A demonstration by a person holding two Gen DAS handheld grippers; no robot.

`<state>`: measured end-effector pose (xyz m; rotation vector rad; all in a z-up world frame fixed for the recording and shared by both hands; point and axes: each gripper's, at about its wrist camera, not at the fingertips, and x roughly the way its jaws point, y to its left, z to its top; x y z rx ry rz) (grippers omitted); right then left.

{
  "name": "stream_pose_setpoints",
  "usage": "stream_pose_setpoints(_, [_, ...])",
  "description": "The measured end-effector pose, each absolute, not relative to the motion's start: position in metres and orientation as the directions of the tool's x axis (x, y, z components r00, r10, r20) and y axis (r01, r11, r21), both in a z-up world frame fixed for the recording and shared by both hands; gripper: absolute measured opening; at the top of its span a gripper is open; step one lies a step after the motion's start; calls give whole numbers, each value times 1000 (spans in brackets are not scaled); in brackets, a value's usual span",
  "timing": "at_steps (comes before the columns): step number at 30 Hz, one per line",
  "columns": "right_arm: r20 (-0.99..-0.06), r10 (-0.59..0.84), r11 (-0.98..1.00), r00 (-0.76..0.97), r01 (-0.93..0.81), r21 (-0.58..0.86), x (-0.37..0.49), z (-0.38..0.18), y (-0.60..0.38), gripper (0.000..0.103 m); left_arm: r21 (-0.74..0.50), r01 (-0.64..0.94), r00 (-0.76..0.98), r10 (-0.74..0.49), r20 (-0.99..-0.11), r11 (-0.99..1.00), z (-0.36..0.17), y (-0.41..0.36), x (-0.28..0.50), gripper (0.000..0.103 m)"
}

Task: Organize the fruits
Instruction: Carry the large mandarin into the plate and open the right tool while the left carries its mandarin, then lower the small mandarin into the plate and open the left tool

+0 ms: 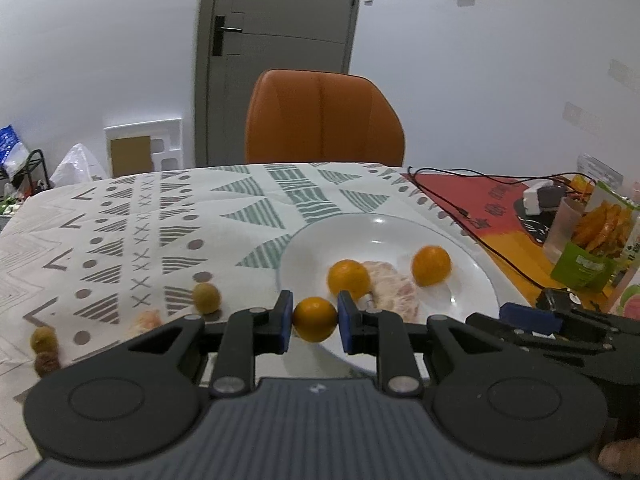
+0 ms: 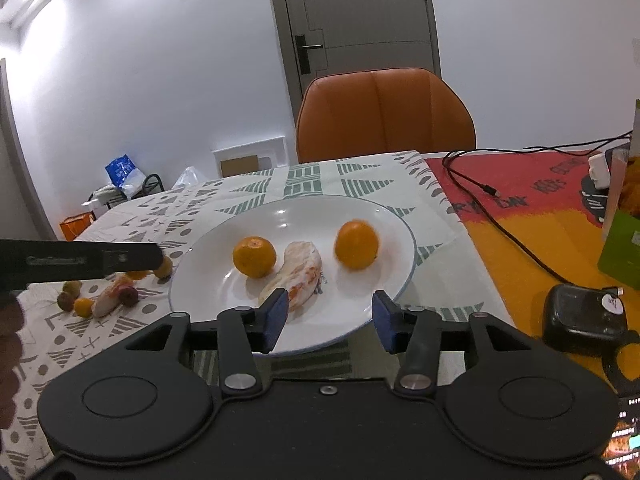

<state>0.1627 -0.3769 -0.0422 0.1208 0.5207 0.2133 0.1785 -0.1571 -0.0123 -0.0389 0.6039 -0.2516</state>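
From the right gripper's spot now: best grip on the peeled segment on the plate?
Take the peeled segment across its narrow middle, coming down from above. It lies flat and curved on the plate, long axis running near-to-far, so pads close side to side. The right gripper is open, hovering at its near end.

Orange tangerines point(image 2: 254, 257) on white plate point(image 2: 384, 216); tablecloth point(image 1: 120, 232) patterned with grey-green triangles

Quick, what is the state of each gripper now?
Left gripper: closed on a small orange, at the white plate's near rim.
Right gripper: open, holding nothing.
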Motion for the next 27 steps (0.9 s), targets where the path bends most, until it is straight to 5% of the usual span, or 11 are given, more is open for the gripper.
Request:
stream_pose_setpoints(17, [-472, 271, 956, 839, -177, 235, 156, -39, -376, 49, -111, 248, 786, -267, -558, 962, -7, -170, 187, 28])
stream_pose_setpoints(22, [-469, 288, 950, 835, -190, 246, 156, -39, -370, 52, -103, 207, 788, -228, -572, 973, -6, -156, 183, 47])
stream_pose_setpoints(27, [-448, 313, 943, 838, -216, 255, 154, -36, -362, 68, -115, 163, 789, -199, -582, 980, -7, -136, 179, 59])
